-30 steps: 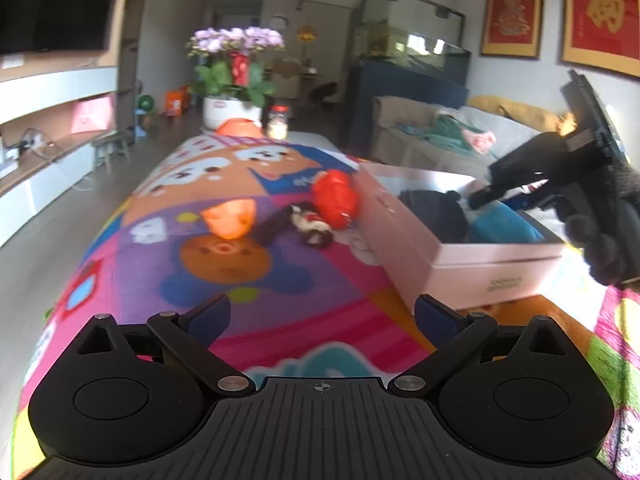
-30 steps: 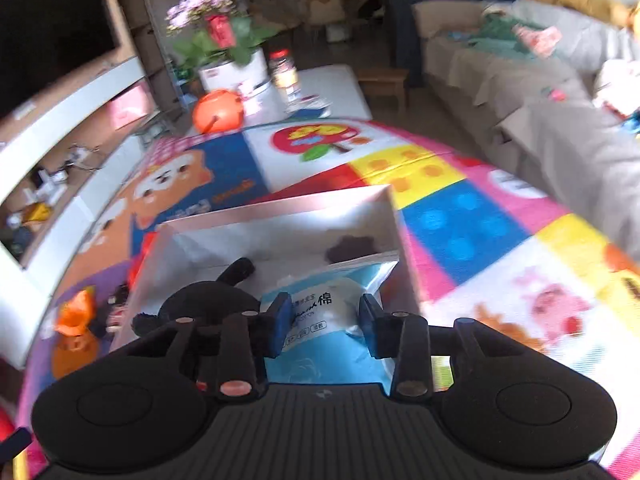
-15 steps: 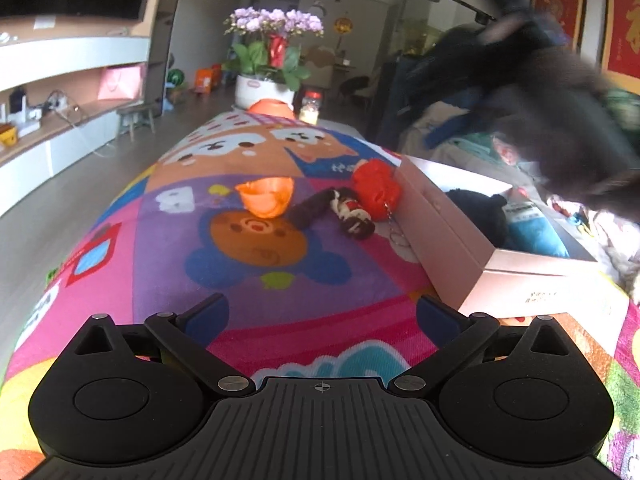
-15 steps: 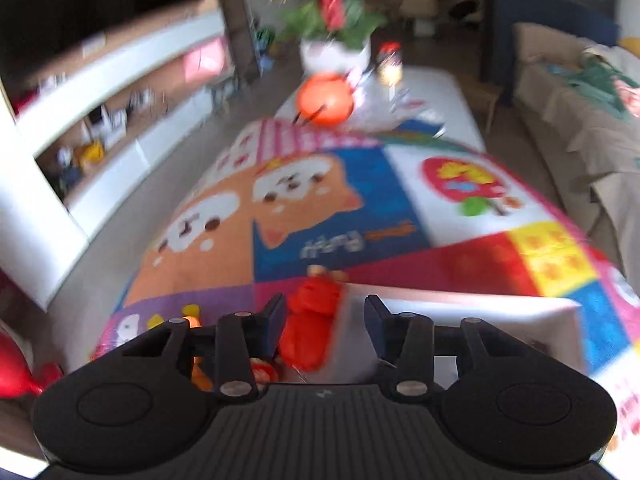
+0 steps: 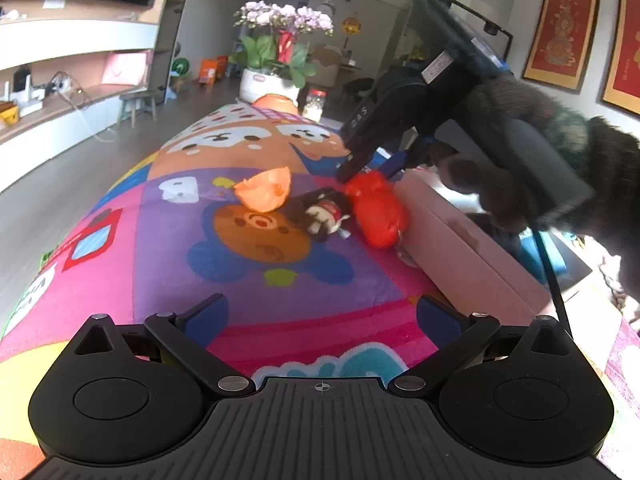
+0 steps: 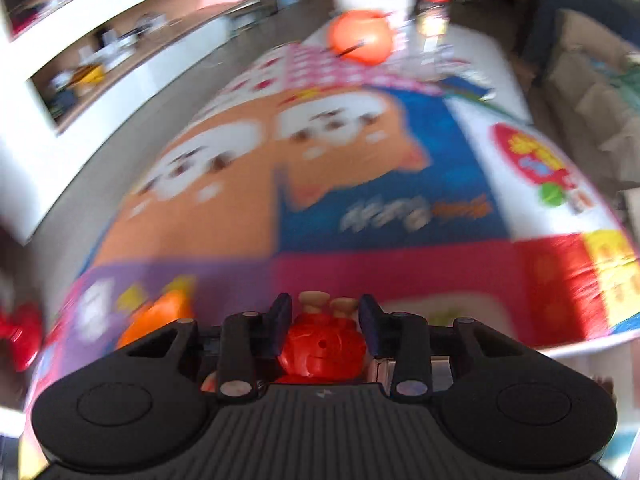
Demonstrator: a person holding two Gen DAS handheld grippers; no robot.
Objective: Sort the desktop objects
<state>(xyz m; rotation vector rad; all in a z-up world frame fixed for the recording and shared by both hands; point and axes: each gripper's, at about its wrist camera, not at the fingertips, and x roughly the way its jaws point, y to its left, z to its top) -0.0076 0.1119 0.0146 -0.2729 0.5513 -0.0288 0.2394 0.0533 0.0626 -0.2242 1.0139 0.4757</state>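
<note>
A red plush toy (image 5: 376, 210) lies on the colourful mat next to the pink box (image 5: 472, 252). A dark plush doll (image 5: 320, 212) and an orange toy (image 5: 264, 190) lie to its left. My right gripper (image 5: 372, 168) comes down from the right, its jaws open on either side of the red toy (image 6: 322, 350); I cannot tell if they touch it. My left gripper (image 5: 320, 314) is open and empty, low over the mat's near part.
The pink box holds a dark item and a blue packet (image 5: 540, 254). A flower pot (image 5: 270, 82), an orange ball (image 6: 360, 38) and a jar (image 5: 314, 104) stand at the mat's far end. A sofa is at the right, shelves at the left.
My right gripper left the box, swung left over its wall and came down around the red toy. My left gripper stayed open and drifted slightly closer to the toys.
</note>
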